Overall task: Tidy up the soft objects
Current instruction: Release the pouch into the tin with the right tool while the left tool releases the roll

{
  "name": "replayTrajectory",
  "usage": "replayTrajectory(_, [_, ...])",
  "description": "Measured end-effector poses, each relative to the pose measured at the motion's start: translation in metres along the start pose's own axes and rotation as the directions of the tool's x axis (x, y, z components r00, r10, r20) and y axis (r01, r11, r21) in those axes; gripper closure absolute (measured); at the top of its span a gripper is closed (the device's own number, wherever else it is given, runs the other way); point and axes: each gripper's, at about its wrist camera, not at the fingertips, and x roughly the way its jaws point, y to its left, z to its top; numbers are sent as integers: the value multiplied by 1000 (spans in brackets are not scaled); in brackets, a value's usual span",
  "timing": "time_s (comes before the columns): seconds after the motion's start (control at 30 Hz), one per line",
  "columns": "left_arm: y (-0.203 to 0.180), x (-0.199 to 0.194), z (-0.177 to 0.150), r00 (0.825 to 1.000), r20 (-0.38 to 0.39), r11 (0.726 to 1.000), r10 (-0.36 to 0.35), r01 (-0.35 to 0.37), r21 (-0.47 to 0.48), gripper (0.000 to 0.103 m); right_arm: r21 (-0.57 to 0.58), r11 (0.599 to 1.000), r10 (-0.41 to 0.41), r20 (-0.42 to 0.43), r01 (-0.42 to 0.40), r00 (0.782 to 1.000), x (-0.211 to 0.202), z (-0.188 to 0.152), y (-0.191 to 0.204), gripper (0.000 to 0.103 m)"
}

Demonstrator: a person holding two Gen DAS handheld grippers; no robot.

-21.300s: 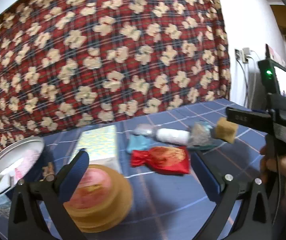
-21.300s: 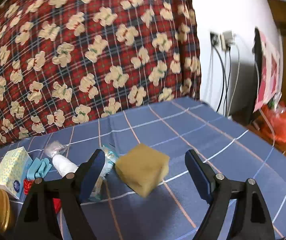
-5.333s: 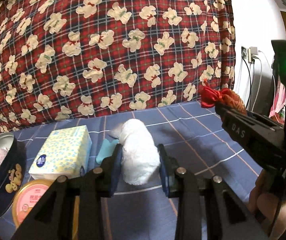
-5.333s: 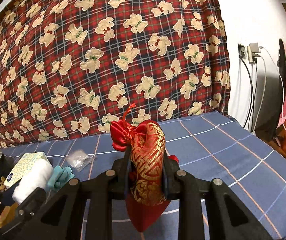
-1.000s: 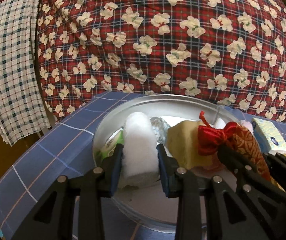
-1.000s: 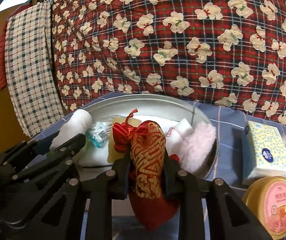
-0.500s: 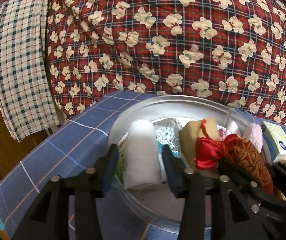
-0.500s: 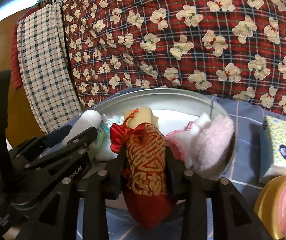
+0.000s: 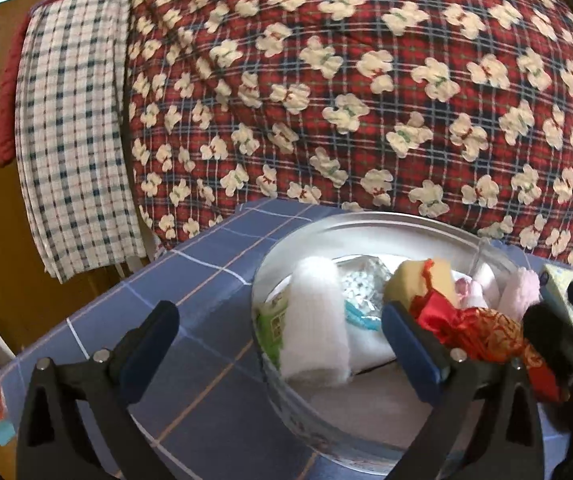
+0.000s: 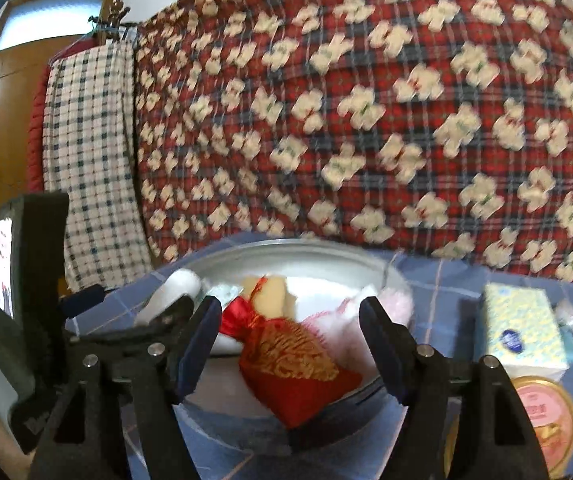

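A: Looking at the left claw [image 9: 282, 344]: opening wide, jaws well apart, pressing on nothing. Lying between them, the white rolled towel [image 9: 316, 330], leaning over the near rim of the round metal tin [image 9: 366, 226].

B: And the right claw [image 10: 290, 340]?

A: Opening too, pads clear of the red-and-gold brocade pouch [image 10: 292, 358], now resting tilted inside the tin, tail draping over its near edge.

B: Room around the tin?

A: Sitting near the left corner of the blue checked worktop [image 9: 206, 280], bare cloth left of it. Crowding the right side: tissue box [image 10: 520, 330] and an orange-lidded tub [image 10: 546, 412]. Both claws pointing slightly downward, side by side at the near rim.
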Motion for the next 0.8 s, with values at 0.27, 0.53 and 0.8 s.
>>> replayTrajectory(0.27, [-14,-9,-3,1000,8,999,-19,18,32,0,12,986,-168,109,168,980,-21,4,-17,29])
replayTrajectory(0.53, [-33,-22,-7,999,19,998,-47,46,53,0,-21,969,-239,135,244,962,-28,0,-22,29])
replayTrajectory(0.8, [-56,-38,-12,996,50,994,-75,70,88,1,68,958,-283,64,279,957,-33,-9,-60,29])
